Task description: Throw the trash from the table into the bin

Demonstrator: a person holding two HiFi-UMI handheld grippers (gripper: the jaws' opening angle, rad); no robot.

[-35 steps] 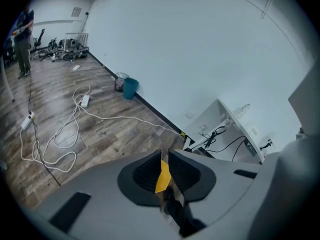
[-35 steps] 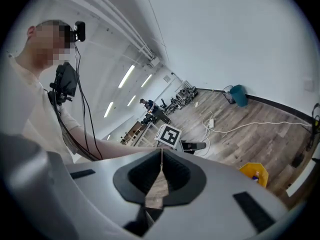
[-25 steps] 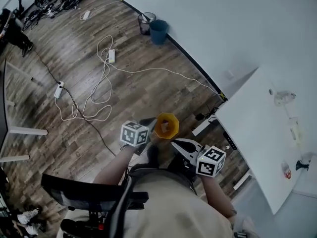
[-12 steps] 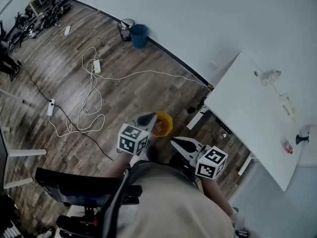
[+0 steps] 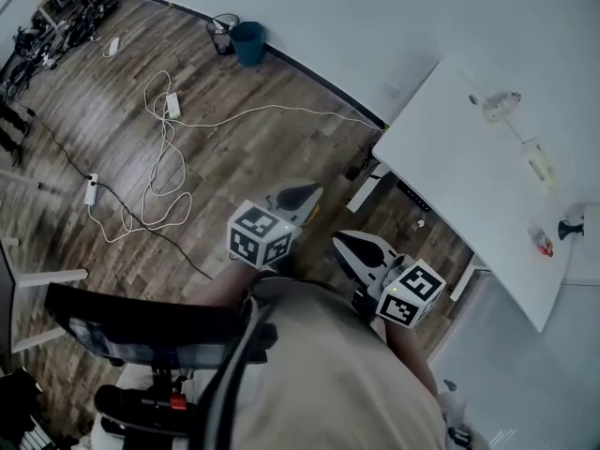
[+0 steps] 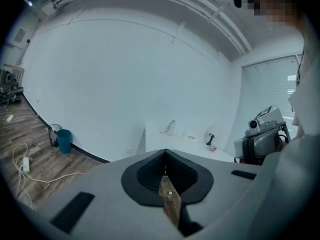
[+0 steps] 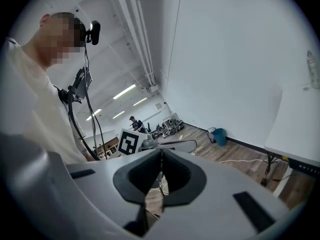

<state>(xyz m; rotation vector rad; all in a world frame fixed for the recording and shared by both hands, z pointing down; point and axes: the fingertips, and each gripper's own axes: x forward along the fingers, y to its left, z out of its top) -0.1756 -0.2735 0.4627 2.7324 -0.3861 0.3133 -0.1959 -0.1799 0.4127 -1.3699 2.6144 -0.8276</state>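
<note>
The person stands over the wooden floor (image 5: 234,148) with both forearms pushed out in front of the body, elbows tucked near the beige shirt, a black chair (image 5: 141,331) just behind on the left side. The left gripper (image 5: 302,196) is held out close to level, nose tipped only slightly down, its marker cube rolled so that a corner faces up. In the left gripper view its jaws (image 6: 165,156) are pressed together with nothing between them; only floor shows through the slit below the pads. The right gripper (image 5: 345,242) sits just beside it, a little nearer the body, pointing the same way toward the white table (image 5: 441,186). Its jaws (image 7: 161,156) are likewise closed and empty.

The trash lies on the table, well apart from both grippers: a clear bottle (image 5: 494,106) near the far edge, a pale packet (image 5: 539,162) further along, and a small red-marked scrap (image 5: 542,242) toward the right end. The blue bin (image 5: 248,42) stands against the far wall, beside a black wire basket (image 5: 223,34).
</note>
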